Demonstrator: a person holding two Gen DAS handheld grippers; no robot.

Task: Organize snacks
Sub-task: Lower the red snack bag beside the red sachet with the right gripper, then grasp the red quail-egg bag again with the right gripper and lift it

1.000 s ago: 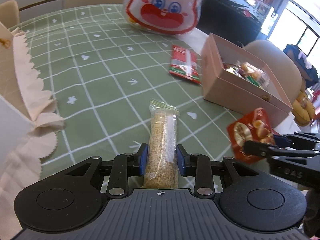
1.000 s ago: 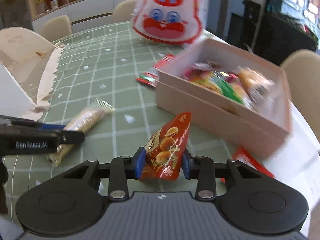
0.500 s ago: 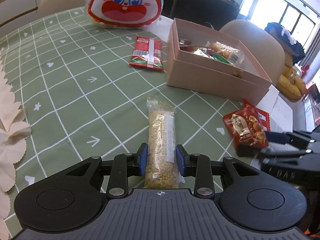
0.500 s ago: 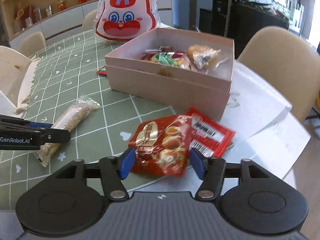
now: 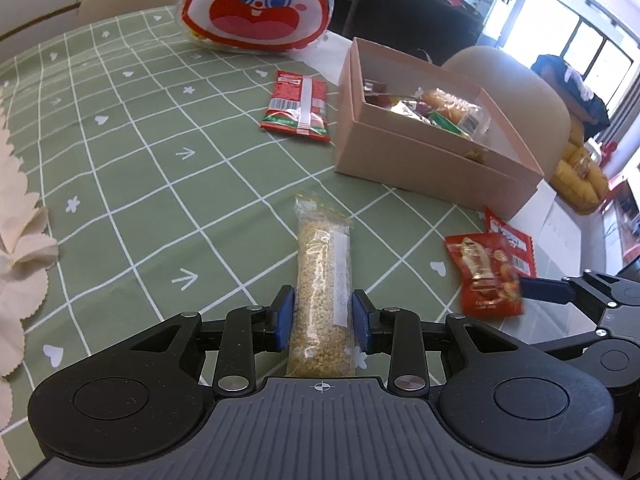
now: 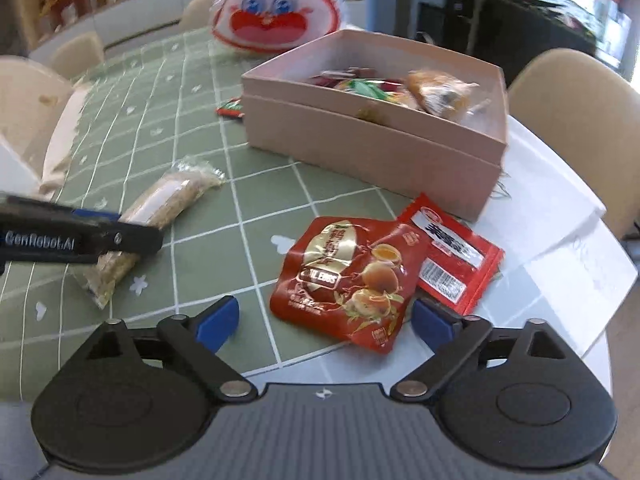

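Observation:
My left gripper [image 5: 322, 300] is shut on a clear packet of yellow grain bar [image 5: 324, 256], gripped near its close end, the far end pointing at the box. In the right wrist view the same bar [image 6: 168, 200] sits under one left finger [image 6: 120, 236]. A red egg-snack pouch [image 6: 348, 276] lies flat on the green checked tablecloth between the jaws of my right gripper [image 6: 324, 314]. Those jaws are opening wide and the pads do not touch the pouch. The pouch [image 5: 486, 276] overlaps another red packet [image 6: 460, 260]. The pink box [image 6: 360, 148] holds several snacks.
A red-and-green packet [image 5: 298, 106] lies left of the pink box [image 5: 420, 160]. A big rabbit-face bag [image 5: 256, 4] stands at the far edge. Cream scalloped paper [image 5: 20, 248] is on the left. Beige chairs ring the table; its white edge [image 6: 560, 264] runs on the right.
My right gripper let go of the red pouch and its jaws spread wide; the pouch dropped flat onto the table. The left gripper kept its hold on the grain bar.

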